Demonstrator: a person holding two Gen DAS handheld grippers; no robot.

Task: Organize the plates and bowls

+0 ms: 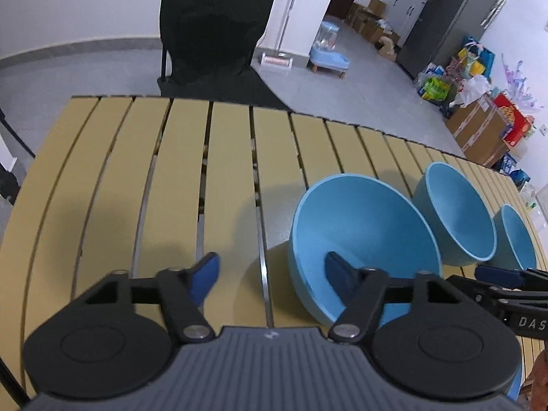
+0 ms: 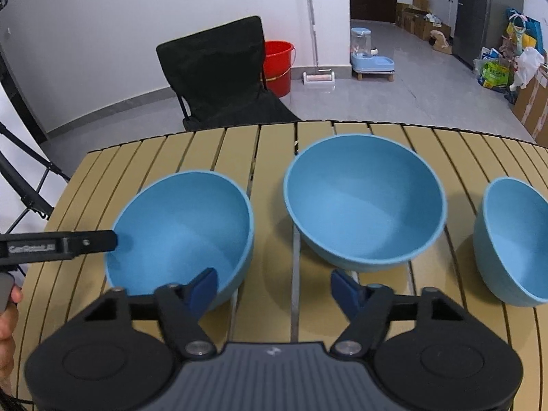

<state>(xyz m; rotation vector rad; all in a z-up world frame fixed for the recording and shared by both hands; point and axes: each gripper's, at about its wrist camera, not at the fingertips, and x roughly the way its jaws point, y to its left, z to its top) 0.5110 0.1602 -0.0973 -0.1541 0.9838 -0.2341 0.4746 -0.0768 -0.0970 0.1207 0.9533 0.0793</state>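
Note:
Three blue bowls stand in a row on the yellow slatted table (image 2: 342,311): a left bowl (image 1: 363,233) (image 2: 181,219), a middle bowl (image 1: 455,212) (image 2: 363,202) and a right bowl (image 1: 517,236) (image 2: 513,239). My left gripper (image 1: 272,274) straddles the left bowl's left wall, one finger inside and one outside, and the pads do not press on it. From the right wrist, that inner finger (image 2: 92,241) shows at the bowl's rim. My right gripper (image 2: 274,284) hangs open over the gap between the left and middle bowls, holding nothing.
A black folding chair (image 2: 219,72) stands behind the table's far edge, with a red bucket (image 2: 279,65) beside it. Boxes and bags (image 1: 486,126) crowd the floor at the right. A person's hand (image 2: 7,325) is at the left edge, near dark tripod legs (image 2: 30,185).

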